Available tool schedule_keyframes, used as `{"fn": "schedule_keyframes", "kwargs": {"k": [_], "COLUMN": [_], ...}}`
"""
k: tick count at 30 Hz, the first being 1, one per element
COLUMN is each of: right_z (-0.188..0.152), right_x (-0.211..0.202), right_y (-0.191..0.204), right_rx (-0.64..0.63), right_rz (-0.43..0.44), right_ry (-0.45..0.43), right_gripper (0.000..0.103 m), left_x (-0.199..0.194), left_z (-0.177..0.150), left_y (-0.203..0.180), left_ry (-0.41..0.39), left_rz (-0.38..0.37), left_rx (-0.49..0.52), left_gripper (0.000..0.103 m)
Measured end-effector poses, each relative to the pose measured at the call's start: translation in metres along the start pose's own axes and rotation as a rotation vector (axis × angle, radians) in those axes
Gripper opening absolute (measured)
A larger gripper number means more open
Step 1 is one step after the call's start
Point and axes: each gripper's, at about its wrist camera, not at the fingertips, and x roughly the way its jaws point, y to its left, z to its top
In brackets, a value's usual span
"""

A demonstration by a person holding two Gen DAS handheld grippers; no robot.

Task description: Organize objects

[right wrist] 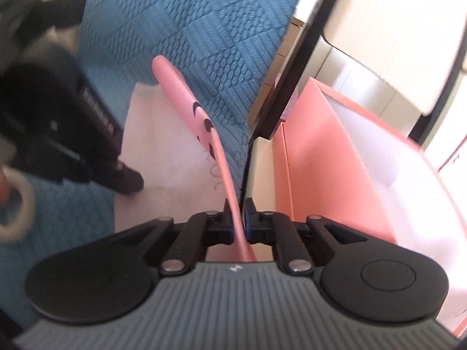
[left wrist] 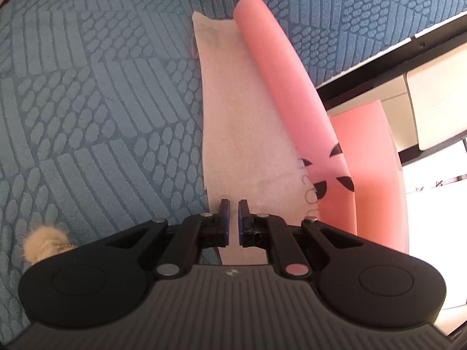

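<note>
My right gripper is pinched on the near edge of the pink bag, the thin pink panel running up between its pads and curling away from me over the blue quilted cover. My left gripper sits with its jaws drawn almost together, only a narrow slit between them; it hovers low over the white tissue sheet, and I cannot tell whether it actually nips the sheet or just rests above it. In the left wrist view the pink bag lies as a long curled flap beside and partly on the tissue, its black printed logo near my end, with one edge reaching past the side of the bed. Beyond that edge, in the right wrist view, stands an open pink box with white paper inside, just beside the dark bed frame. A fluffy beige pom-pom lies on the cover off to the left, untouched. I judge the tidying to be early: the bag is gripped but not yet folded or stowed, the tissue is loose, and nothing from the bed has visibly gone into the box.
</note>
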Motion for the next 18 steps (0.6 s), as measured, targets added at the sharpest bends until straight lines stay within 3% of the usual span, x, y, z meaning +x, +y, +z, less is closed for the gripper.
{"fn": "schedule_keyframes", "kwargs": {"k": [6,10,13,15,16,17,18], "right_z": [-0.006,-0.009,-0.011,-0.011,-0.011,-0.012,-0.012], "right_x": [-0.002,0.000,-0.005,-0.002,0.004,0.004,0.002], "right_y": [-0.002,-0.010,-0.002,0.006,0.006,0.008,0.010], "right_rx": [0.188,0.375,0.395,0.372,0.359,0.351,0.344], "right_rz": [0.152,0.308,0.336,0.326,0.321,0.316,0.313], "right_ry": [0.084,0.147,0.160,0.167,0.171,0.173,0.172], "right_gripper": [0.007,0.006,0.006,0.006,0.006,0.006,0.006], "left_x": [-0.021,-0.037,-0.044,-0.042,-0.038,-0.035,-0.032], "left_z": [0.006,0.007,0.007,0.008,0.006,0.004,0.003], "left_y": [0.000,-0.005,-0.011,-0.018,-0.023,-0.027,-0.030], "left_ry": [-0.049,-0.084,-0.102,-0.097,-0.088,-0.081,-0.079], "left_rz": [-0.040,-0.109,-0.176,-0.210,-0.215,-0.211,-0.200], "left_rx": [-0.022,-0.011,0.005,0.018,0.026,0.041,0.055], "left_gripper": [0.009,0.009,0.010,0.020,0.034,0.041,0.041]}}
